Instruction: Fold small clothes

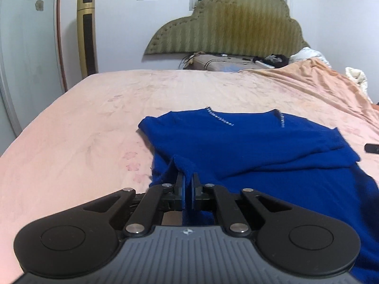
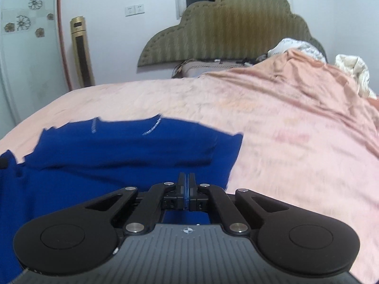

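Note:
A royal blue knit top (image 1: 248, 146) with a sparkly V neckline lies on the pink bedspread (image 1: 94, 108), its sleeves folded across the body. My left gripper (image 1: 188, 177) is shut on a pinched ridge of the top's near left edge and holds it a little raised. In the right wrist view the blue top (image 2: 118, 151) fills the lower left, blurred by motion. My right gripper (image 2: 187, 177) is shut on the top's near right part, with blue cloth between the pads.
The bedspread (image 2: 284, 123) covers a wide bed with a green padded headboard (image 1: 227, 21). A raised hump of bedding (image 2: 303, 71) and white cloth lie at the far right. A gold tower fan (image 1: 87, 33) stands by the left wall. A dark object (image 1: 372, 148) lies at the right.

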Demonstrator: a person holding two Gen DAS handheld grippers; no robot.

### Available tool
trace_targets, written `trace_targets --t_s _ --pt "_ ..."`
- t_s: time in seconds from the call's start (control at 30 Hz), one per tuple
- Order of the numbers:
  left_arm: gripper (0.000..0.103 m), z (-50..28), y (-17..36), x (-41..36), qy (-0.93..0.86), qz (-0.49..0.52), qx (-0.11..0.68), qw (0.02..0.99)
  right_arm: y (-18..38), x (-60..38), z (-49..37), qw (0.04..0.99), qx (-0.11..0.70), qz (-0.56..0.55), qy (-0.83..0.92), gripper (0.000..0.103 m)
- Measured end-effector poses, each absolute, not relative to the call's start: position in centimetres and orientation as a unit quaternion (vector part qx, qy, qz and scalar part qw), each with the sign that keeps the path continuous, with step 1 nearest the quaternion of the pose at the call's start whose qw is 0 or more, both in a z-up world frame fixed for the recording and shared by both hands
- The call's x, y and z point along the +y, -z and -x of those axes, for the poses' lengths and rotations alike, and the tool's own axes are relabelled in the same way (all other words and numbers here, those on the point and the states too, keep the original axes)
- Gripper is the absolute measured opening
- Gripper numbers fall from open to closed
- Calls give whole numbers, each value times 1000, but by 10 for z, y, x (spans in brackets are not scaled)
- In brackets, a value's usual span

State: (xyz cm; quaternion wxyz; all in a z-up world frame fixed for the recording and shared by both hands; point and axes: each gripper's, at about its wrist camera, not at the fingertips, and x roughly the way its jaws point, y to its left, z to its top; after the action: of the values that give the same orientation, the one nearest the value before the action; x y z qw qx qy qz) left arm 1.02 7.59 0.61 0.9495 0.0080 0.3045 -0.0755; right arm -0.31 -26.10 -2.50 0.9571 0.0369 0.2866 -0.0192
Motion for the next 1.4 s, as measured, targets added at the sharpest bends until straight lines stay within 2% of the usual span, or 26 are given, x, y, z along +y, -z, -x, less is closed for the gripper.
trace_targets --t_s 0.07,0.1,0.13,0.17,0.23,0.27,0.4,0.47,0.5,0.6,0.67,0.73,0.9,1.07,1.1,1.23,1.3,1.4 --pt "5 -14 -2 76 74 -3 323 944 28 -271 -2 954 290 -68 36 2" --pt "5 -13 -1 77 79 0 328 941 29 -280 -1 949 298 -95 33 8" --pt "5 -10 1 79 85 4 333 939 31 -286 2 944 306 -119 24 19" --pt "5 -6 3 82 88 5 336 938 35 -291 6 939 315 -135 17 21" --pt "6 -1 8 87 91 6 348 933 42 -299 19 929 337 -152 -1 49" --pt "6 1 11 90 92 8 354 931 46 -302 28 925 345 -156 -5 52" --pt "9 4 25 104 112 47 383 916 61 -306 58 901 381 -199 -51 52" --pt "10 0 29 109 114 69 388 912 63 -296 70 899 388 -186 -78 51" --pt "10 -2 30 110 115 79 389 911 61 -288 74 902 388 -168 -86 44" --pt "10 -10 31 113 126 117 386 906 57 -266 66 908 392 -119 -91 8" --pt "10 -13 31 110 132 123 384 906 52 -254 58 915 378 -105 -92 8" --pt "6 -13 29 106 125 115 377 910 42 -247 54 925 356 -90 -93 8" --pt "5 -17 20 109 93 106 356 924 12 -238 31 954 290 -36 -61 8" --pt "5 -27 15 103 52 56 333 940 19 -248 -13 959 283 -22 -11 8" --pt "5 -29 16 101 48 46 339 938 27 -251 -21 954 299 -18 7 10" --pt "7 -20 17 105 47 49 356 932 40 -264 -15 945 321 -54 37 36" --pt "8 -10 16 107 44 40 361 931 40 -270 3 946 316 -58 41 42" --pt "10 7 16 109 56 46 373 925 39 -278 30 943 323 -74 38 44"
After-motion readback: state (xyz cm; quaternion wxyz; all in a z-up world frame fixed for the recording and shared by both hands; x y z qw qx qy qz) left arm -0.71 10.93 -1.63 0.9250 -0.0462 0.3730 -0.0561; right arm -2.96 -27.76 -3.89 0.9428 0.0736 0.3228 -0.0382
